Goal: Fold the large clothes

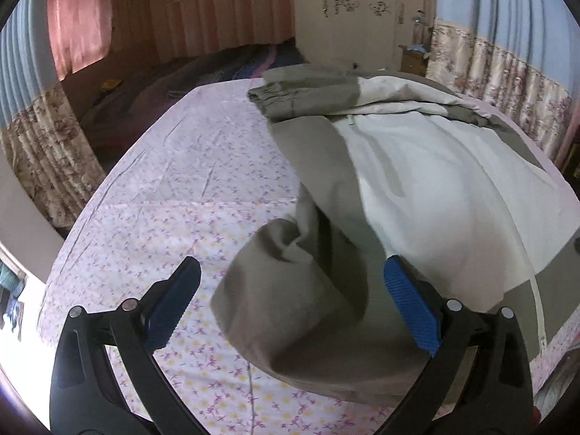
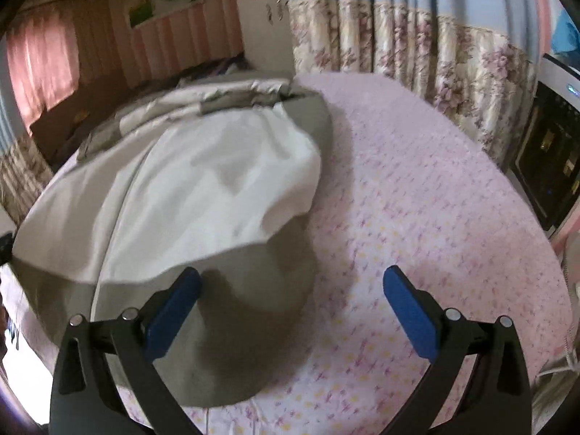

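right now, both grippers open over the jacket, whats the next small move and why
Probably lower the left gripper and close it on the bunched khaki fold between its fingers. Both grippers are open and hold nothing, and the jacket lies rumpled on the bed sheet, its pale lining up. The right gripper hangs over the jacket's edge, half above bare sheet.

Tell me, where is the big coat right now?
The big coat lies spread on the flowery bedsheet, right of centre in the left wrist view and left of centre in the right wrist view, just ahead of both open grippers.
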Demonstrator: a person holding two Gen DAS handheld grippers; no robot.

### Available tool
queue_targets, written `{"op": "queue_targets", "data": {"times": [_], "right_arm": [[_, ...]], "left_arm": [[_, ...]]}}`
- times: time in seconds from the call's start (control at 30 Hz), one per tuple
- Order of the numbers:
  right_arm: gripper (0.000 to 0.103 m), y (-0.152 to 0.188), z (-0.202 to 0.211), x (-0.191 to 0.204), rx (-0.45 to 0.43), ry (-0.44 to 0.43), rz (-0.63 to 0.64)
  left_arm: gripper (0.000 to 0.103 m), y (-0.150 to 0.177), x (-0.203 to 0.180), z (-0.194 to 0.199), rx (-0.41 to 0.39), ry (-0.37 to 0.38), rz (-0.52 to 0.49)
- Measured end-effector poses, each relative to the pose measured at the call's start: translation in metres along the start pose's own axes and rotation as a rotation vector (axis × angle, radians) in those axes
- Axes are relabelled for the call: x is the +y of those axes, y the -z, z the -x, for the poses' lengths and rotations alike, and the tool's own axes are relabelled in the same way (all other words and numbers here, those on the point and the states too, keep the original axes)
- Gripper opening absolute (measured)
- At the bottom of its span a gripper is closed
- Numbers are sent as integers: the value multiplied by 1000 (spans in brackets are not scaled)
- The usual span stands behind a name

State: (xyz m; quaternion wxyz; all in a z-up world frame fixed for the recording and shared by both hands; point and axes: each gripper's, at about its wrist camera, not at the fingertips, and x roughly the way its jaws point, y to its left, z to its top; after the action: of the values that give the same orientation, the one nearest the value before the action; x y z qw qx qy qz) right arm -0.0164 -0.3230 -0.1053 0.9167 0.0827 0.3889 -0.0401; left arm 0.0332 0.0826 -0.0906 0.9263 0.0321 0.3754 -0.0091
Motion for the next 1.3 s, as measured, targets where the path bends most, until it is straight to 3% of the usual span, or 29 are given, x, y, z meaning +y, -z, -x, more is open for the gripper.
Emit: {"op": "queue_targets", "data": {"times": [0.13, 0.17, 0.23, 0.33, 0.37, 0.43, 0.47, 0.63, 0.8, 0.9, 1.03, 1.13, 1.3], "right_arm": [[99, -1, -6, 3, 9, 5, -2], [95, -1, -9, 2, 21, -14, -10], [60, -2, -21, 1, 84, -101, -42], [44, -2, -25, 16, 86, -82, 23], [29, -4, -24, 20, 75, -92, 30], [7, -13, -17, 27, 37, -111, 39], [4, -21, -9, 32, -2, -136, 57], [1, -63, 28, 47, -145, -198, 124], [1, -126, 50, 61, -301, -170, 202], [1, -170, 50, 72, -354, -172, 228], [1, -220, 20, 114, -328, -215, 309], [1, -243, -39, 158, -252, -136, 394], [1, -249, -104, 168, -151, -28, 419]], "left_arm": [[98, 0, 2, 1, -4, 40, 4], [85, 1, 3, -2, 16, 60, 22], [60, 2, 6, -11, 68, 113, 52], [43, 4, 2, -23, 114, 79, 27], [39, 4, 1, -26, 125, 85, 22], [25, 4, 2, -30, 151, 109, 29], [16, 2, 2, -30, 156, 121, 31], [2, -9, 7, -7, 141, 237, 61], [1, -21, 14, 31, 106, 385, 116], [0, -16, 29, 38, 109, 383, 165], [3, -8, 45, 31, 133, 392, 231], [5, -20, 57, 15, 125, 355, 234], [13, -65, 84, -16, 97, 337, 290]]}}
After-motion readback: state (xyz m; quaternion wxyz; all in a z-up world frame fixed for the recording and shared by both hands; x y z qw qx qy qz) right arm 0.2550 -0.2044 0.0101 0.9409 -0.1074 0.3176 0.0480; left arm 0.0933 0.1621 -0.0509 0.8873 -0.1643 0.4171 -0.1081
